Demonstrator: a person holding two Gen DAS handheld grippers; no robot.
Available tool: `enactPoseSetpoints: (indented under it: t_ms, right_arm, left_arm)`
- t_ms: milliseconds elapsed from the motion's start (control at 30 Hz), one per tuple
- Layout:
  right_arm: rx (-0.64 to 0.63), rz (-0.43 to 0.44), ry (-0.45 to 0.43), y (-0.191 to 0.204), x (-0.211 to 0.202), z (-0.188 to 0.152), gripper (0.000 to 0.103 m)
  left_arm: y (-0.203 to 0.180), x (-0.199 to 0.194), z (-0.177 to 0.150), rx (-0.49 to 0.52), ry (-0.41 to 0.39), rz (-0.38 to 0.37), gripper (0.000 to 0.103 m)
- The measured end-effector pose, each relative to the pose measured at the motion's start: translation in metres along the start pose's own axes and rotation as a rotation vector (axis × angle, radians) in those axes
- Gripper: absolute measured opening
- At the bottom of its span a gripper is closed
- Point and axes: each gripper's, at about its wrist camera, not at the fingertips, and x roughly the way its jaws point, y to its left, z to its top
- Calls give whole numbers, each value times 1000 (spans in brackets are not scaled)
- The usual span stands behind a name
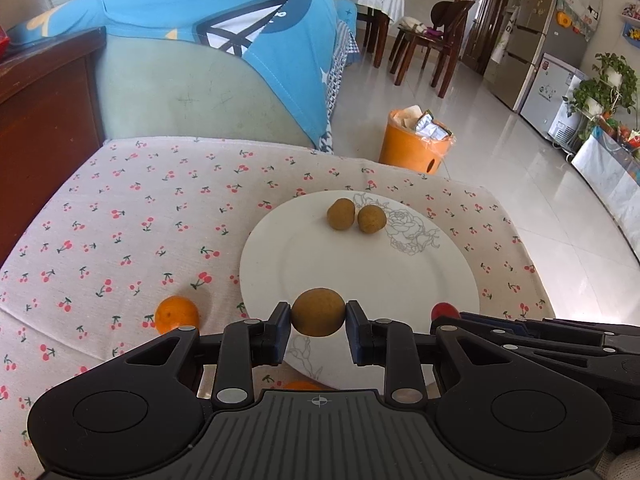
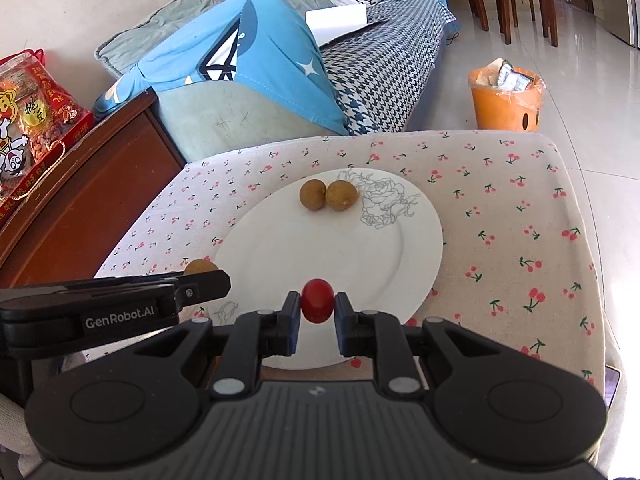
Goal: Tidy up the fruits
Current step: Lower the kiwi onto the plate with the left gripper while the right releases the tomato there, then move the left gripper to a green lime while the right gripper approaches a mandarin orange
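Left gripper (image 1: 318,322) clamps a brown fruit (image 1: 318,312), right gripper (image 2: 317,312) a red fruit (image 2: 317,306); lower each onto bare plate (image 1: 360,264) before releasing.

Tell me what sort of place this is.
Most likely a home's open living and dining room: a sofa stands behind the cloth-covered table, with wooden dining chairs and a fridge farther back.

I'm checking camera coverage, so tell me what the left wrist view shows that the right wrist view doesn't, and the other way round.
Only the left wrist view: an orange on the cloth left of the plate.
Only the right wrist view: a red snack bag on the wooden cabinet.
Both: the white plate with two brown fruits, the left gripper holding a brown fruit, the right gripper holding a red fruit.
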Motion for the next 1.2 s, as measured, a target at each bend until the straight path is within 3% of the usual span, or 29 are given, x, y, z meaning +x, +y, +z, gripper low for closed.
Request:
enactPoseSetpoints:
  t_ms: [300,367,433,500,567,733,967,1200]
  right_arm:
    - [6,-16,-4,-3,9,-1,18]
    - [9,-17,-7,-3,11,0,23]
    - [26,-28,-14,-5,11,1,23]
    - [45,-26,-16,-8,11,2,24]
    - [61,-28,-18,-9,9,3,29]
    - [28,-26,-30,-1,3,4,37]
    - [-19,-10,-51,9,-4,5,51]
    - [-48,11,-41,15,-7,0,52]
  left_arm:
    - [-2,14,-3,2,3,6,27]
    - [-3,15,-2,6,-7,23,30]
    - [-4,13,-2,14,-11,28,36]
    - [-4,9,1,10,-24,41,57]
    - [-3,2,3,-1,-46,55,65]
    - [0,-7,8,-22,-40,85,70]
    - [12,-21,7,-92,-46,101,71]
    - [23,-35,3,-123,-61,141,75]
